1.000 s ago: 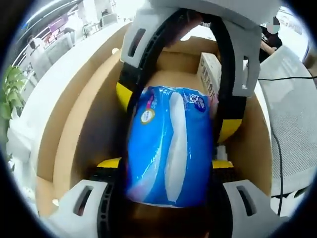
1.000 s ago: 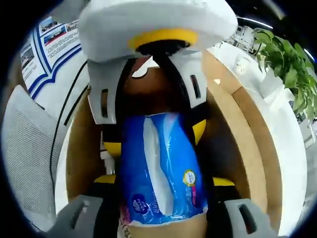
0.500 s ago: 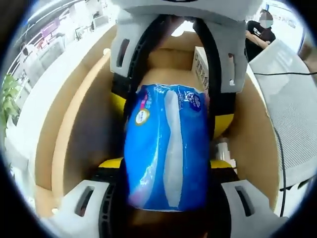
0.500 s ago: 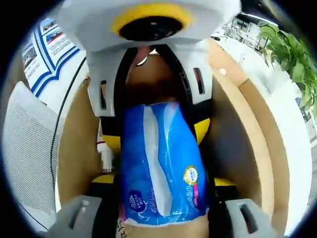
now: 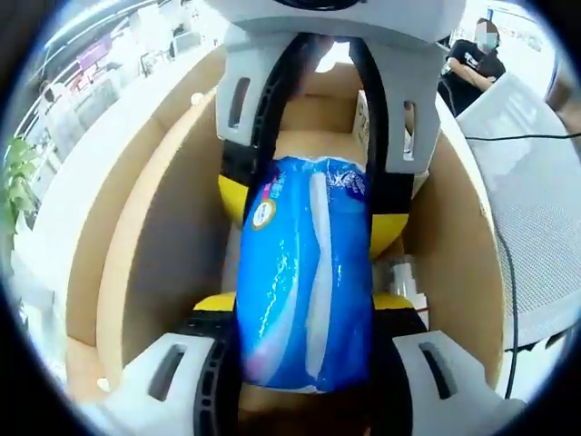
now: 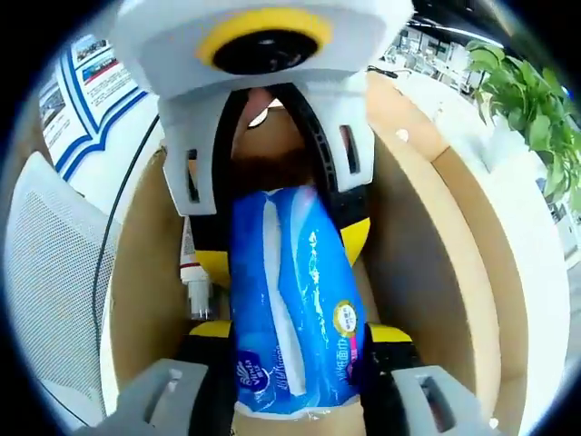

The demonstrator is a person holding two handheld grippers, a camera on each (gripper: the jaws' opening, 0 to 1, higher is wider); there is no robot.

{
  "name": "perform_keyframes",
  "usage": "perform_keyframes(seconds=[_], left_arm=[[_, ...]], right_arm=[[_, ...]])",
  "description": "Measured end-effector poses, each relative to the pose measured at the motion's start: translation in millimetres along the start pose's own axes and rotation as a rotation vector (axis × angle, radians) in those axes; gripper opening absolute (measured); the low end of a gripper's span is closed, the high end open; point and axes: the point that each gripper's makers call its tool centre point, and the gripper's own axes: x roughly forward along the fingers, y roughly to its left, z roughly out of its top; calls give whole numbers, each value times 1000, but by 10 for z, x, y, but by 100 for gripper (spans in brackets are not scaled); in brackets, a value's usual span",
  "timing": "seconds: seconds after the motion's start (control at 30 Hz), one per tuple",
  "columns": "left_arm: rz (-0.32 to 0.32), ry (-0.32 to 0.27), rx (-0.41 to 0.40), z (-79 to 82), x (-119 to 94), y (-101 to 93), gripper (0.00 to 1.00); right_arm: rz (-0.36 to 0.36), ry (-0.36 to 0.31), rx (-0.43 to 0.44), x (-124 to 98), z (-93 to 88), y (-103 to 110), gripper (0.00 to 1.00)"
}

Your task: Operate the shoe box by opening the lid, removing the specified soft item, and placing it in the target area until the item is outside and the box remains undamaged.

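Observation:
A blue soft tissue pack (image 5: pixel 304 272) lies lengthwise inside the open cardboard shoe box (image 5: pixel 172 227). My left gripper (image 5: pixel 304 304) is shut on its near end, yellow pads pressing both sides. The right gripper (image 5: pixel 309 209) comes in from the top of the left gripper view and pinches the far end. In the right gripper view the same pack (image 6: pixel 290 300) sits squeezed in my right gripper (image 6: pixel 298 331), and the left gripper (image 6: pixel 281 241) clamps the opposite end. The box wall (image 6: pixel 418 236) rises around both. The pack's underside is hidden.
A small white carton (image 5: pixel 360 118) and a white tube (image 6: pixel 192 282) lie in the box beside the pack. Outside stand a white mesh chair (image 5: pixel 536 209) with a black cable (image 5: pixel 508 136), a person in black (image 5: pixel 472 64), a green plant (image 6: pixel 526 91) and a poster (image 6: pixel 91 82).
Both pairs of jaws have closed tighter, so the pack looks narrower and more squeezed. The views have shifted slightly within the box.

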Motion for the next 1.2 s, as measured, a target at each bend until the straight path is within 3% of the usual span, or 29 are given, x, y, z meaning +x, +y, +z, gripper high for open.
perform_keyframes(seconds=[0.77,1.2], left_arm=[[28,-19,52,284,-297,-3,46],[54,-24,107,556,-537,-73,46]], right_arm=[[-72,-47,-6,-428,135,1,43],[-135,-64,-9,-778,196,35,43]])
